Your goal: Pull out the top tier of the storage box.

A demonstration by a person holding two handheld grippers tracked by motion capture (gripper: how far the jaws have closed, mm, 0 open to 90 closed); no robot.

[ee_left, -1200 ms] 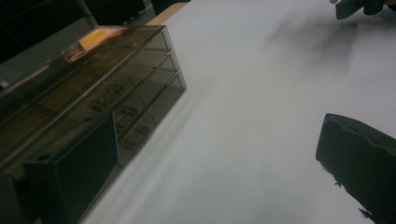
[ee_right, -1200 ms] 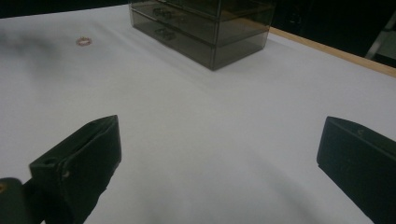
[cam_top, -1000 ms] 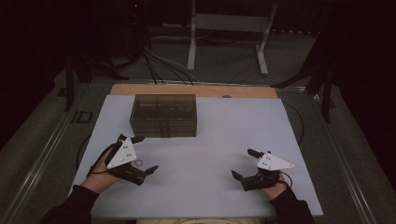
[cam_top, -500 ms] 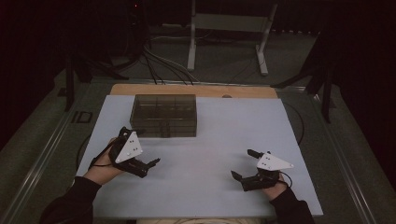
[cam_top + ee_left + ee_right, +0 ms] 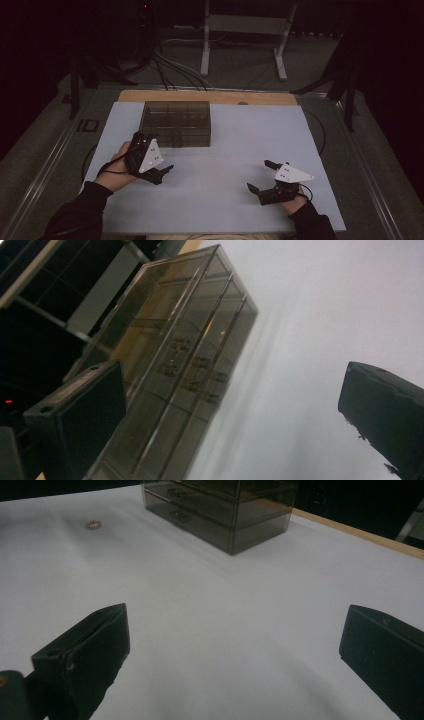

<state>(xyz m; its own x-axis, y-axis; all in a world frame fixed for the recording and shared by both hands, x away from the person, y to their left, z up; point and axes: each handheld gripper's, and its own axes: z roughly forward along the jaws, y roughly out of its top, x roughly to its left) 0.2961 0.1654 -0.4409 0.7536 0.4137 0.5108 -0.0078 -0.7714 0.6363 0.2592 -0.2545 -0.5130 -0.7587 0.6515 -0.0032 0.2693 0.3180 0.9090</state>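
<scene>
The smoky drawer box (image 5: 176,123) sits toward the far-left of the white worktop (image 5: 240,150), its long axis running left-right across the sheet, drawer fronts facing the person. In the right gripper view the box (image 5: 220,507) shows 3 stacked drawer tiers w/ small pulls.

Left hand-held gripper (image 5: 161,172) is just beside the box's near-left corner, not touching, jaws spread & holding nothing. It's rolled over, so in the left gripper view the box (image 5: 175,365) looks tilted and lies ahead & slightly to one side between the 2 jaws.

Right hand-held gripper (image 5: 260,182) is low near the front-right of the worktop, well apart from the box, jaws also spread wide & empty.

A small ring-like thing (image 5: 93,525) lies on the sheet left of the box from the right gripper's view; too small to ID.

Judgement: left is clearly the nearer hand. The box lies forward & a bit right of it, so a short push ahead would probably bring the jaws to a drawer front; it likely needs to roll back level 1st.
</scene>
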